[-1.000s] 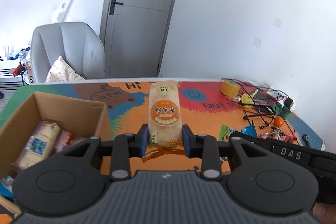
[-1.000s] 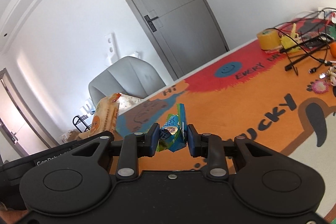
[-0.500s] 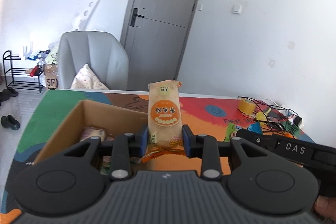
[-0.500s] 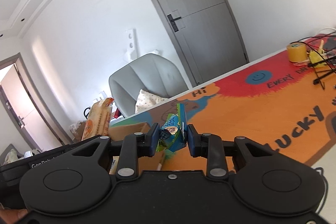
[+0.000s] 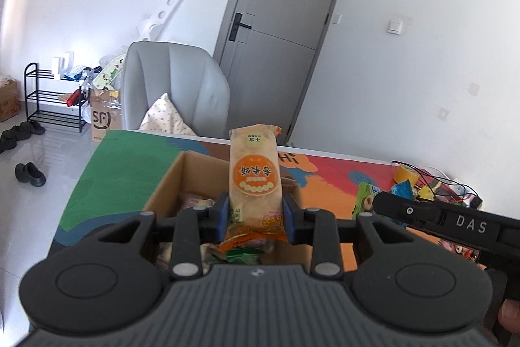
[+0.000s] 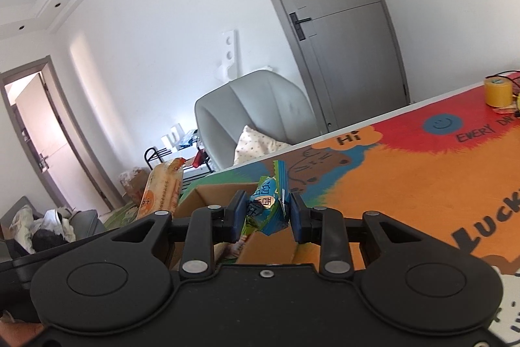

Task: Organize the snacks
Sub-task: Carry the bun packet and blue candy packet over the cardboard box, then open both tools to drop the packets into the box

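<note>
**Left wrist view: both grippers carry a snack above the box**

The left gripper [image 5: 256, 213] has its blue pads pressed against the lower sides of a tall rice cracker pack [image 5: 254, 176], which stands upright between them. Directly beyond and below sits the open cardboard box [image 5: 169, 181] with packets inside, on the colourful table mat [image 5: 328, 184].

In the right wrist view, the right gripper [image 6: 265, 215] is narrowly closed around a crumpled blue-green snack packet [image 6: 268, 207], just over the box's near edge [image 6: 214, 189]. The cracker pack [image 6: 162, 191] shows at the left. A grey chair [image 5: 175, 86] and a grey door [image 6: 338, 31] stand behind the table.
</note>
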### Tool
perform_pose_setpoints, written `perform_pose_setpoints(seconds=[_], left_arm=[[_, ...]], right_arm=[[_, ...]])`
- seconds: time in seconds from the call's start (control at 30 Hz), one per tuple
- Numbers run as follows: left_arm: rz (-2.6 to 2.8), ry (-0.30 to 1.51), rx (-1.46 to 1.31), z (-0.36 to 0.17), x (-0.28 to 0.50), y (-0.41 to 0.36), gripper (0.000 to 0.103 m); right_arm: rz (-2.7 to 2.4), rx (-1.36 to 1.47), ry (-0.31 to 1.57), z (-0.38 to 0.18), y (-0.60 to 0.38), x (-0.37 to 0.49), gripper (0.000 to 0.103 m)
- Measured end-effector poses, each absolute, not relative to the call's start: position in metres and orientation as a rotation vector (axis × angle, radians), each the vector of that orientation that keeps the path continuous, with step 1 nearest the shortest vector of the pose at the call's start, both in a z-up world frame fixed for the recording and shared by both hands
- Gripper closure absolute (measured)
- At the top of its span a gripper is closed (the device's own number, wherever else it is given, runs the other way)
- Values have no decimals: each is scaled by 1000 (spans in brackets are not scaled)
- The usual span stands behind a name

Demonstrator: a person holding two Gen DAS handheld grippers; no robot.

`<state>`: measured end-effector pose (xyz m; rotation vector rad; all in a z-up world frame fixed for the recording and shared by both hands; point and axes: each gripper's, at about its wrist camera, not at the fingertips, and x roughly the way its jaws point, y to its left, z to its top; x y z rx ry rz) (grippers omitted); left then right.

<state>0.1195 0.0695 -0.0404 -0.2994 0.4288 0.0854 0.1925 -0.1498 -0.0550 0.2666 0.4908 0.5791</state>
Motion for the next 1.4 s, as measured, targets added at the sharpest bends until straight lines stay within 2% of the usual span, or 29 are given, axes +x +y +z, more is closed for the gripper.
perform_pose_setpoints(seconds=[0.37, 0.4, 0.63, 0.7, 0.83, 0.9, 0.97, 1.0, 1.03, 1.07, 1.1, 1.4], left_arm=[[68, 496, -325, -64, 140, 94, 70], [68, 494, -329, -66, 141, 95, 67], [119, 491, -376, -67, 139, 112, 59], [138, 485, -385, -65, 137, 117, 51], [152, 489, -396, -63, 134, 122, 48], [149, 490, -400, -63, 133, 123, 46], [142, 494, -404, -62, 133, 124, 43], [141, 493, -403, -62, 132, 122, 37], [140, 490, -400, -62, 132, 122, 33], [148, 486, -393, -61, 131, 119, 23], [160, 482, -386, -61, 130, 118, 18], [148, 487, -375, -57, 127, 103, 13]], right_arm=[[630, 239, 528, -63, -107, 207, 73], [632, 240, 532, -64, -104, 208, 73], [642, 243, 557, -72, -95, 215, 73], [648, 245, 561, -72, -91, 217, 73], [670, 254, 552, -69, -84, 218, 73], [682, 255, 540, -67, -81, 217, 70], [678, 262, 532, -66, -83, 215, 46], [673, 270, 526, -67, -86, 215, 43], [665, 275, 523, -66, -90, 214, 43], [661, 280, 524, -67, -93, 214, 43], [658, 286, 525, -67, -96, 214, 43], [608, 309, 532, -70, -131, 204, 38]])
